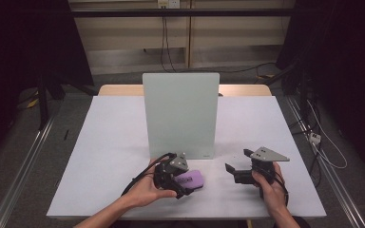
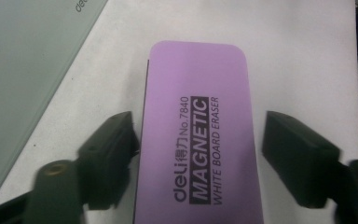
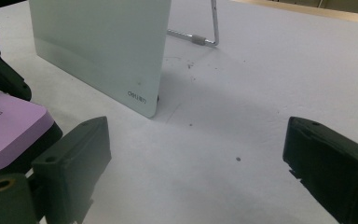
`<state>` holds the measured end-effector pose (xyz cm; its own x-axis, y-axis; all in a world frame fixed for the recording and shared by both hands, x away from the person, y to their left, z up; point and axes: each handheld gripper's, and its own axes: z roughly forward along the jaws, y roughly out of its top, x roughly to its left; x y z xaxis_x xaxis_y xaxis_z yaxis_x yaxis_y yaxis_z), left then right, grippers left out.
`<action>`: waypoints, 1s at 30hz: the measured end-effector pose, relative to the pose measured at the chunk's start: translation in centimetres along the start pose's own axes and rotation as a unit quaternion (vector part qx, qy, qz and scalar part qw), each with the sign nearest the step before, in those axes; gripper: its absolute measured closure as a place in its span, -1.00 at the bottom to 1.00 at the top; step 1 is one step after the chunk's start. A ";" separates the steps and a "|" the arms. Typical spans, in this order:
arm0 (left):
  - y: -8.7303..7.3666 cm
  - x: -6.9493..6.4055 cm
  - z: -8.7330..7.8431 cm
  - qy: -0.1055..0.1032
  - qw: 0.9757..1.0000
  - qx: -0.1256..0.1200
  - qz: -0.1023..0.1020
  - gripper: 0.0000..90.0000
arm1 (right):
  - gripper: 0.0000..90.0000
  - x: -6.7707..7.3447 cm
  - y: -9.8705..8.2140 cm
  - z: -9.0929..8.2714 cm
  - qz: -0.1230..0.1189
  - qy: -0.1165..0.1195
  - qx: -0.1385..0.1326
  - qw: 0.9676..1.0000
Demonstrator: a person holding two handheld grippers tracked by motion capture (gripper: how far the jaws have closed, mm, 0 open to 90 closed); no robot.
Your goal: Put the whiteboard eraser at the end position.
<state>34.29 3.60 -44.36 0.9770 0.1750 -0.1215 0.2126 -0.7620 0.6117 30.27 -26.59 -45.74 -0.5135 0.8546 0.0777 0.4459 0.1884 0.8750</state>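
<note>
Purple eraser [image 2: 196,135], near end cut off, lies between the open left claw [image 2: 198,154]; right claw [image 3: 196,163] gapes empty.

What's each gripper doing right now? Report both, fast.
Left gripper: open, jaws astride the purple rectangular whiteboard eraser, right jaw clearly off it.
Right gripper: open, nothing between its jaws.

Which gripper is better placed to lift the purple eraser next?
Left. The left gripper already straddles the purple eraser, jaws open on either side. The right gripper hovers open beside it, holding nothing.
</note>
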 end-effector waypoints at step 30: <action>-0.4 1.5 -3.9 0.077 0.988 -0.120 -0.052 -0.86 | -0.83 0.0 0.0 0.0 -0.001 0.001 0.000 1.000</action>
<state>35.58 6.62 -41.75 0.9326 0.3510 -0.0838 0.2834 -0.5687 0.7721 30.24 -26.57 -45.73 -0.5168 0.8527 0.0763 0.4438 0.1906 0.8756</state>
